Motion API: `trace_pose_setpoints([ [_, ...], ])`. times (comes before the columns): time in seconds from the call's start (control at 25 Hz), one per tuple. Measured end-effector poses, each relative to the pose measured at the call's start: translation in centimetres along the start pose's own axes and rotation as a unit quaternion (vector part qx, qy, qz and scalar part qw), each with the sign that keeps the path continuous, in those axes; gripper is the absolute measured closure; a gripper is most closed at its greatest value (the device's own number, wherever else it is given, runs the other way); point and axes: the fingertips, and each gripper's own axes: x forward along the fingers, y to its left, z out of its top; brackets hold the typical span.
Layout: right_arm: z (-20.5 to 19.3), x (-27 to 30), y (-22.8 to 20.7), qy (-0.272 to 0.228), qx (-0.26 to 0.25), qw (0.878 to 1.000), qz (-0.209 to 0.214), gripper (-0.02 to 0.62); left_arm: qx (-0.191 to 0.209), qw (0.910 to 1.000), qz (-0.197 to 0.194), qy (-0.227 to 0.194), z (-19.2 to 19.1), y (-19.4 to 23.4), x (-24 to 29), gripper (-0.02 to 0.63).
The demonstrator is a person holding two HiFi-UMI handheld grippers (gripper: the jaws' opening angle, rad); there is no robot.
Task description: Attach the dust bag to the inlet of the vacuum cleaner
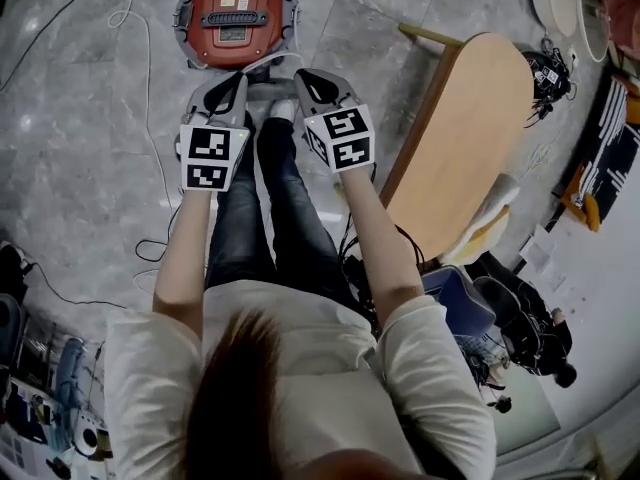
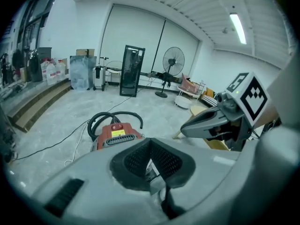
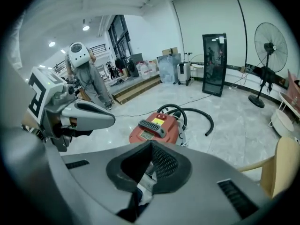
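The red vacuum cleaner [image 1: 235, 10] [image 2: 117, 135] [image 3: 157, 125] sits on the marble floor ahead of the person's feet, its black hose [image 3: 197, 111] coiled behind it. My left gripper [image 1: 243, 88] [image 2: 151, 165] and right gripper [image 1: 298, 82] [image 3: 147, 172] are held side by side above the floor, tips close together and pointing down towards the vacuum. Both are shut, and each pinches a thin pale edge of what looks like the dust bag [image 1: 270, 88] [image 2: 157, 184] [image 3: 146, 181]. Most of the bag is hidden under the gripper bodies. The vacuum's inlet is not visible.
A light wooden table [image 1: 465, 128] stands to the right. Cables [image 1: 140, 28] trail over the floor on the left. A standing fan [image 3: 268, 50] and a black-framed cabinet [image 2: 131, 70] stand at the far wall. A person in grey wearing a white helmet [image 3: 86, 78] stands at the left.
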Motion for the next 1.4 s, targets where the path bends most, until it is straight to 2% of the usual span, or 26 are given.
trace_pose_setpoints([
  [0.36,7.4,-6.7,1.8,-0.080,0.047,0.995,-0.030,0.594,0.013,0.9983,0.008,-0.057,7.3,-0.4,-5.7,0.589],
  [0.8,13.9,-15.1,5.7,-0.159,0.021,0.985,-0.072,0.594,0.060,0.9897,-0.002,-0.130,15.7,-2.0,-13.1,0.589],
  [1.04,17.6,-20.2,7.7,-0.219,0.037,0.972,-0.076,0.594,0.082,0.9830,-0.004,-0.164,19.8,-3.0,-17.6,0.589],
  [1.16,18.9,-22.5,7.9,-0.236,0.051,0.967,-0.075,0.594,0.078,0.9803,-0.003,-0.182,21.7,-3.4,-19.6,0.589],
  [1.4,20.9,-28.4,8.1,-0.278,0.045,0.957,-0.067,0.594,0.106,0.9722,0.005,-0.209,25.0,-5.4,-23.6,0.589],
])
